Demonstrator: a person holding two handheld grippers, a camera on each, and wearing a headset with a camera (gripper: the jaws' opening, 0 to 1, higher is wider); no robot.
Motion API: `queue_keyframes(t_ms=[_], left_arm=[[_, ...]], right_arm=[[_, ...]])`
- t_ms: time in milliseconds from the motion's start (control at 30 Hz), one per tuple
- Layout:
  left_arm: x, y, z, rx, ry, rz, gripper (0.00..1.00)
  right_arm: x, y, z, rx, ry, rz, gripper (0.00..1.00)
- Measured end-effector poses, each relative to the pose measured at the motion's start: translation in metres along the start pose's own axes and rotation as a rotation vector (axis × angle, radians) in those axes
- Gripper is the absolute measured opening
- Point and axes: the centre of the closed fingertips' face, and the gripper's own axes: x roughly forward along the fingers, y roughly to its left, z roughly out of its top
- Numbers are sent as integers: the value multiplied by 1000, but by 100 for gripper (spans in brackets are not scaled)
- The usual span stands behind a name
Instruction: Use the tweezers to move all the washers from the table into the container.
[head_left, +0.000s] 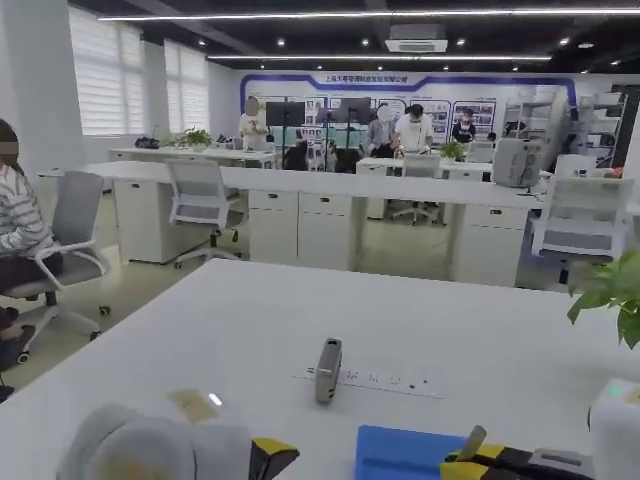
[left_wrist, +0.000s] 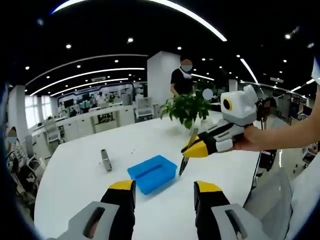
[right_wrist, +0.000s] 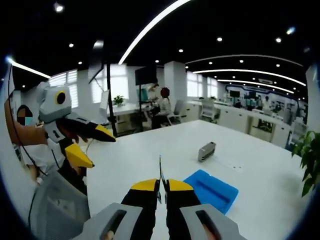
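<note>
Blue container sat on the desk just beyond the right claw, clenched on the tweezers, the left claw released short of it; picking looked yet to start, next needing tips lowered onto a washer.

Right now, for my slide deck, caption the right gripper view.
Right gripper shut on tweezers over the white table; blue container ahead, left gripper open.

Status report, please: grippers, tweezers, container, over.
Left gripper open, empty. Right gripper shut on tweezers, near blue container. Washers too small to make out. Grey block apart from container.
</note>
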Motion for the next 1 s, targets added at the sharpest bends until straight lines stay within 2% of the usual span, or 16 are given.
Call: queue_keyframes(t_ms=[33, 67, 100, 200, 233, 367, 467, 533, 600, 700, 767, 800, 867, 900, 967, 1000], left_arm=[[1, -7, 6, 1, -5, -44, 43], [1, -11, 8, 0, -3, -63, 42], [2, -19, 11, -8, 10, -114, 39], [4, -40, 24, -6, -14, -232, 34], [5, -44, 25, -29, -7, -261, 33], [5, -68, 29, -27, -12, -430, 23], [4, -80, 34, -34, -19, -518, 22], [3, -87, 33, -16, -12, -573, 20], [5, -89, 35, -4, -30, -593, 17], [6, -94, 37, -11, -48, -629, 11], [6, -97, 36, 14, -45, -645, 7], [5, -99, 34, 44, -44, -670, 2], [8, -97, 34, 47, -55, -657, 0], [7, -98, 33, 78, -57, -678, 0], [9, -96, 33, 99, -63, -660, 0], [10, -95, 33, 135, -72, -660, 0]], right_arm=[[-3, 10, -2, -3, 13, 31, 2], [-4, 13, -1, -3, 12, 41, 2], [-7, 26, -1, 1, 16, 87, 2], [-11, 45, 2, -45, 24, 159, 2], [-14, 53, -1, -45, 52, 203, 2], [-18, 64, 2, -86, 76, 261, 2], [-23, 74, 2, -122, 105, 324, 2], [-25, 76, 3, -129, 105, 344, 2], [-28, 82, 0, -124, 126, 384, 2], [-28, 85, -3, -147, 140, 391, 2], [-28, 85, -4, -143, 141, 397, 2], [-28, 85, -5, -137, 138, 403, 2], [-27, 86, -6, -137, 134, 411, 2], [-26, 86, -7, -138, 135, 412, 2], [-26, 86, -8, -141, 131, 415, 3], [-25, 86, -8, -141, 121, 415, 3]])
